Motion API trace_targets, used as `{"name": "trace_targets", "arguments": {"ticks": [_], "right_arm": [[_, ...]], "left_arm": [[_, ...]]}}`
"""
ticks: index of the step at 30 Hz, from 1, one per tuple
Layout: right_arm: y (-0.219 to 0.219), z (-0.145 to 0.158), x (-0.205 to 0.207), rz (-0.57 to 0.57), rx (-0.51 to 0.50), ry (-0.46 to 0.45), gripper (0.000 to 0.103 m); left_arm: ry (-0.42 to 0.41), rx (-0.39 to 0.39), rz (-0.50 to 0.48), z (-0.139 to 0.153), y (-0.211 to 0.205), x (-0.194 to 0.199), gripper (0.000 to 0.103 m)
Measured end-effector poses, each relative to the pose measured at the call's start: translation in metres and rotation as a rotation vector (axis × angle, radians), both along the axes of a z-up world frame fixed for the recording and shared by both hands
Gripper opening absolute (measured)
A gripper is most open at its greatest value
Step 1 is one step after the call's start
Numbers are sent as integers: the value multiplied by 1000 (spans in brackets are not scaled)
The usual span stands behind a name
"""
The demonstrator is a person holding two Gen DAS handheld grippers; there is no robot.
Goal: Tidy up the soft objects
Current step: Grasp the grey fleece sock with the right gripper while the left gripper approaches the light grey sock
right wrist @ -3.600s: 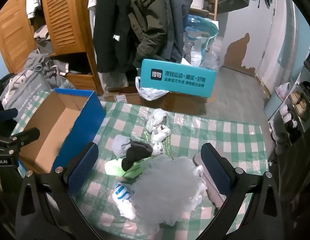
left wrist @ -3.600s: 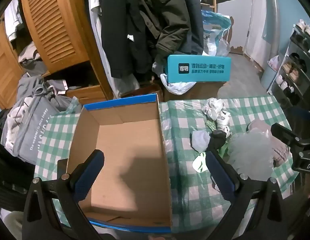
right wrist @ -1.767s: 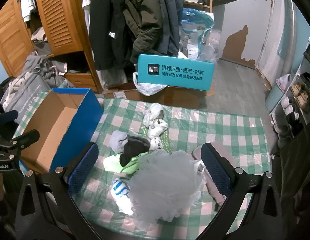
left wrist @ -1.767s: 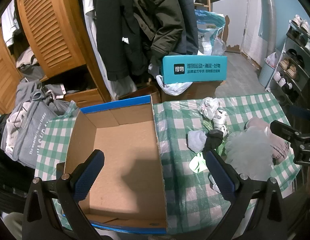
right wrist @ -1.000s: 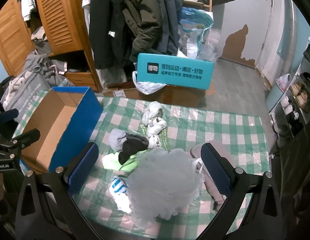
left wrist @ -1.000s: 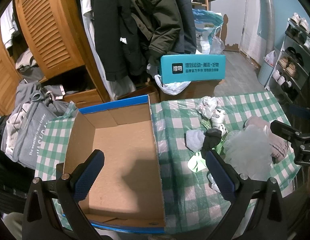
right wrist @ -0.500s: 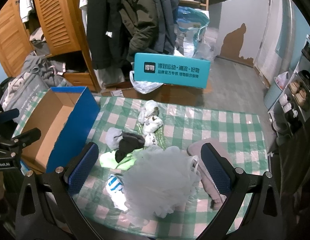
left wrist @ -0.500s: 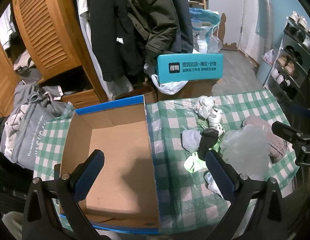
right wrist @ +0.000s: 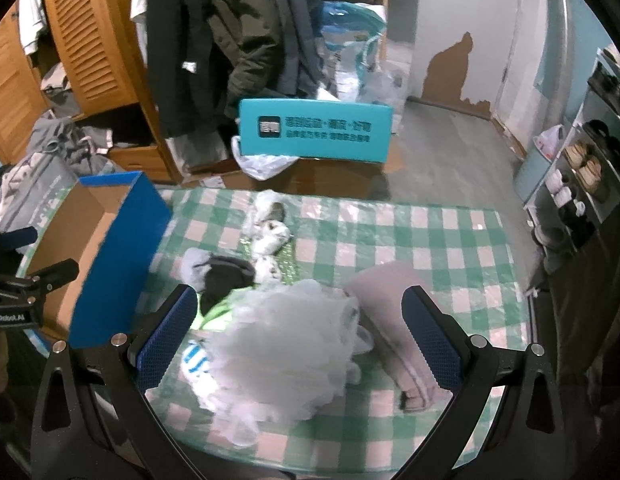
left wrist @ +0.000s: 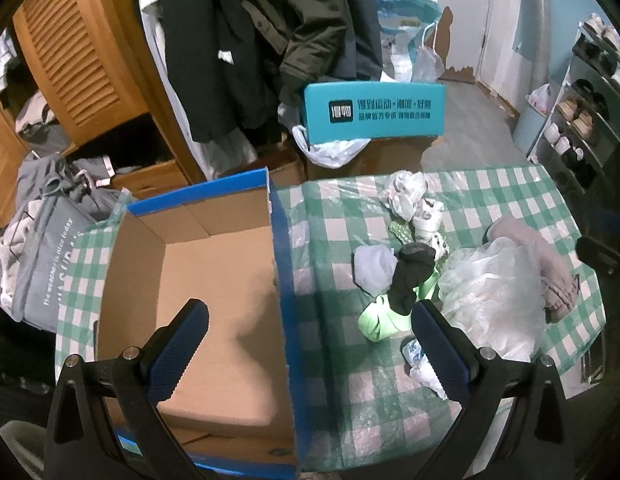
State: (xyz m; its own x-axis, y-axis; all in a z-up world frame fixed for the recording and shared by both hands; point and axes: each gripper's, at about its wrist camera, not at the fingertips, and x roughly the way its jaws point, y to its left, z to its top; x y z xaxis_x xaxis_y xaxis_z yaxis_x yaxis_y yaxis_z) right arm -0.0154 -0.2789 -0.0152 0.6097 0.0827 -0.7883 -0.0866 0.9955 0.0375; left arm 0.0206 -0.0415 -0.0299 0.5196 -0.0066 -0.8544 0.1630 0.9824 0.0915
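Mesh pouf (right wrist: 285,344) sits under the wide-spread right gripper (right wrist: 295,332); left gripper (left wrist: 310,344), also wide, overhangs the box (left wrist: 213,280)

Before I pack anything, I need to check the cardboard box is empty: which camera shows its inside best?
The left wrist view: it looks straight down into the cardboard box, showing its bare floor. The right wrist view catches the box obliquely at the left, its blue wall hiding much of the floor.

Matt brown cardboard box (left wrist: 213,264); glossy plastic film over my checked surface (right wrist: 430,240); frothy mesh puff (right wrist: 285,344); my fingers (right wrist: 165,336) textured blue.
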Motion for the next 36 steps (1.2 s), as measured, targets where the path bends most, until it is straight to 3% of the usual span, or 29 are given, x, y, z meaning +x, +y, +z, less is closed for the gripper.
{"name": "trace_targets", "arguments": {"ticks": [15,36], "right_arm": [[-61,-28,17,-114,-22,68,101],[-113,-108,47,-170,-110,283,101]], "left_arm": [[85,35,-54,-35,-31,29,102],[229,24,-90,-97,-53,70,102]]}}
